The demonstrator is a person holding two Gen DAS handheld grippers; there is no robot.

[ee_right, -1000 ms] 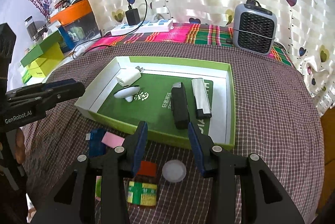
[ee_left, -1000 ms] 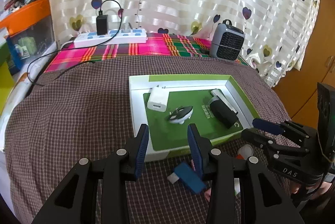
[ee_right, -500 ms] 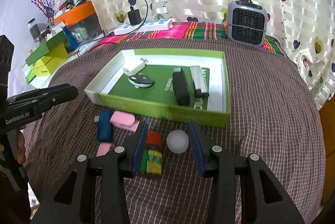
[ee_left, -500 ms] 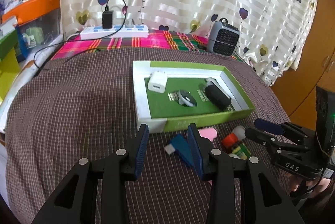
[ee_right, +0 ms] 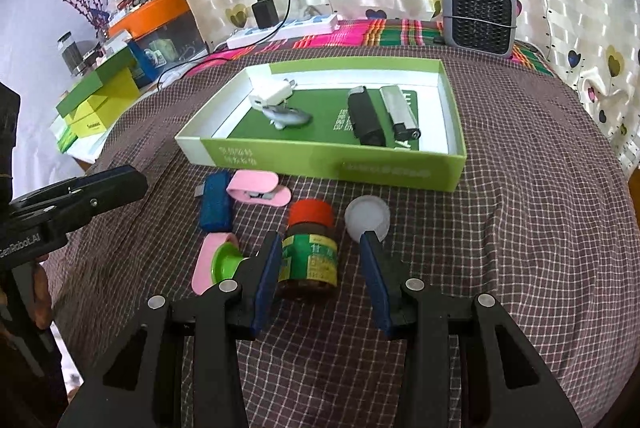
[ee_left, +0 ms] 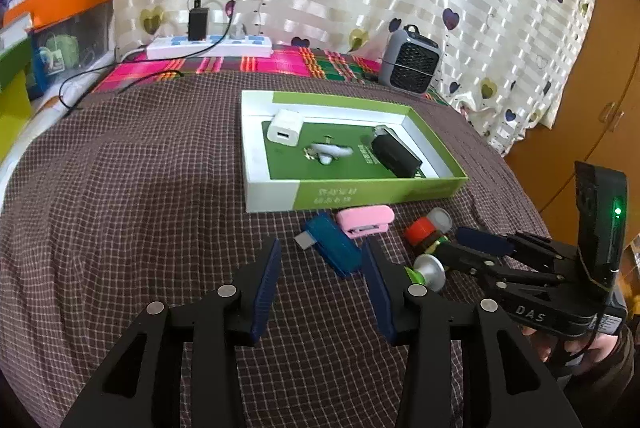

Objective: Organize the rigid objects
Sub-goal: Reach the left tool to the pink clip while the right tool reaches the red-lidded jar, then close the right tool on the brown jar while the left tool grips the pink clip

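Left gripper (ee_left: 320, 264): jaws spread wide, nothing between the pads; it has drawn back from the box since 1.0 s ago, when its tips stood at the box's near wall.
Right gripper (ee_right: 318, 268): jaws spread wide, gripping nothing; it has also pulled back and sits lower. The jar now lies between its fingers, close to the left pad; contact cannot be told.
Box (ee_right: 328, 163): green and white tray on the checked cloth (ee_right: 520, 228), farther from both cameras than before.
Box contents: white charger (ee_right: 274, 92), grey dolphin figure (ee_right: 286, 116), black block (ee_right: 364, 115) and silver lighter (ee_right: 398, 111); same places as earlier.
Jar (ee_right: 310, 248): red cap, green label, lying on its side in front of the box.
White cap (ee_right: 367, 218): on the cloth just right of the jar's cap, at the right finger's tip.
Blue USB stick (ee_left: 330, 248): outside the box, just beyond the left gripper's right finger.
Pink stapler (ee_left: 366, 220): beside the stick, near the box's front wall.
Pink-green piece (ee_right: 218, 262): left of the jar, partly hidden by the right gripper's left finger.
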